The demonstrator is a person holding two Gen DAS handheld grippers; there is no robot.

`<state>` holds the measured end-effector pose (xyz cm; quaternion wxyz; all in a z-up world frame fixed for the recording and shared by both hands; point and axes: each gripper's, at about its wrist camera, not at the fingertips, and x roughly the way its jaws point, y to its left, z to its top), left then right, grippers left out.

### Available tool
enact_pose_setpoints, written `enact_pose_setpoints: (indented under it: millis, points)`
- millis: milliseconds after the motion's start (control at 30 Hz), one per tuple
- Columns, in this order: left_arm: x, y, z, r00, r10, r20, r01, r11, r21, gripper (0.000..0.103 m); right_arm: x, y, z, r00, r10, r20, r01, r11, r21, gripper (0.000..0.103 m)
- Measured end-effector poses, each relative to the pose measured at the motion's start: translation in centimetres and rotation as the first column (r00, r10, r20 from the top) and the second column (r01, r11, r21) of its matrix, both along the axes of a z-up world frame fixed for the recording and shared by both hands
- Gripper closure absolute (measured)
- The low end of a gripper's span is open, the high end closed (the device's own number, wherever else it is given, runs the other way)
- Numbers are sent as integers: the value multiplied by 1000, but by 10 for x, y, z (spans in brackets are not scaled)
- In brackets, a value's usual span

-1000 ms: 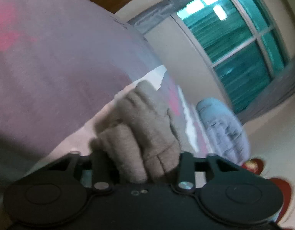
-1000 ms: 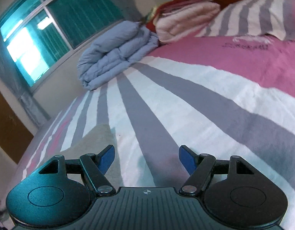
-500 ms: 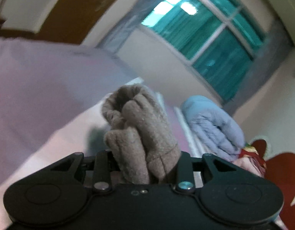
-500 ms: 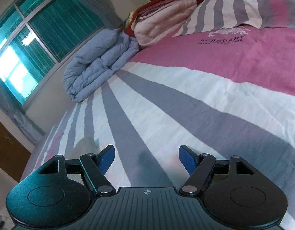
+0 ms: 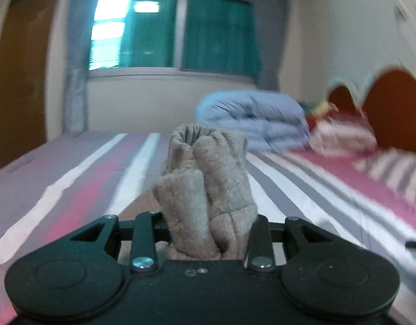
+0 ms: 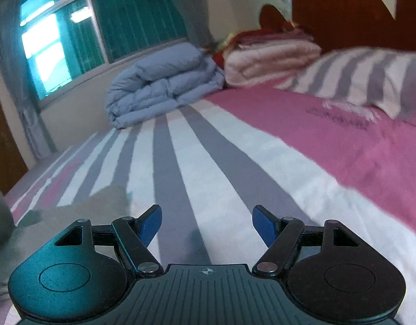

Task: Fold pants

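Left wrist view: left claw (image 5: 208,233) clamped on bunched beige fleece pants (image 5: 208,189), wad raised above striped bed (image 5: 72,189), likely so hem can be carried over for fold.

Right wrist view: right claw (image 6: 207,223) gaping, empty, poised over bed near front edge; rest of pants (image 6: 80,211) lies flat at its left. No containers visible.

Right tongs (image 6: 207,223) hang open, nothing between their blue pads, over the striped bed (image 6: 197,168). Beige pants (image 6: 80,211) lie at its near left; a folded blue duvet (image 6: 164,84) sits at the far edge, near the window.
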<state>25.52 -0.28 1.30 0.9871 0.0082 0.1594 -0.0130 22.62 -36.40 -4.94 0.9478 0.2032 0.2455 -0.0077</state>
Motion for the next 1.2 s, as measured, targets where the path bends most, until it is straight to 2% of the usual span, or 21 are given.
enact_pose_setpoints:
  millis: [133,233,333,433,600,700,733,767,800,867,933,1033,1100,1167,1200]
  points:
    - [21,-68,-20,996,-76,-46,81,991,110,80,1,-11,-6,999,-33,2,33,998,51,30]
    - [31,-102,-38,990,-118,-81,129,981,148,80,2,-22,-11,998,-57,-20,59,993,98,30]
    - [34,-133,-58,978,-176,-115,197,958,209,80,2,-37,-16,995,-91,-41,96,986,137,30]
    - [31,-155,-77,975,-180,-130,210,937,278,80,1,-48,-19,992,-117,-52,125,976,179,30]
    - [35,-168,-88,980,-156,-126,188,928,321,77,3,-49,-17,992,-117,-53,124,979,163,29]
    - [32,-171,-87,978,-157,-135,193,927,322,65,6,-47,-19,990,-124,-64,132,981,139,29]
    - [31,-172,-86,974,-171,-146,209,929,307,46,7,-46,-19,990,-126,-66,134,982,136,29]
    - [28,-171,-85,967,-211,-144,244,930,274,18,8,-46,-20,990,-127,-68,135,982,132,29]
    - [22,-173,-83,962,-244,-126,268,930,250,10,8,-45,-20,989,-128,-70,136,982,128,29]
    - [9,-177,-79,957,-274,-91,289,919,268,13,8,-44,-21,989,-128,-70,136,984,117,29]
    - [0,-172,-71,956,-280,-86,293,922,254,15,8,-42,-20,989,-128,-72,135,986,99,29]
    - [-24,-134,-53,972,-236,7,228,945,235,13,6,-41,-18,990,-127,-57,133,986,97,28]
    - [-41,-90,-45,985,-163,48,149,964,221,11,1,-41,-14,994,-110,-20,112,987,115,28]
    - [-48,-40,-43,998,-51,38,43,980,194,9,-5,-37,-6,997,-67,40,60,986,156,29]
    - [-52,-11,-45,1000,21,20,-24,985,173,9,-9,-34,-1,996,-18,85,2,982,186,28]
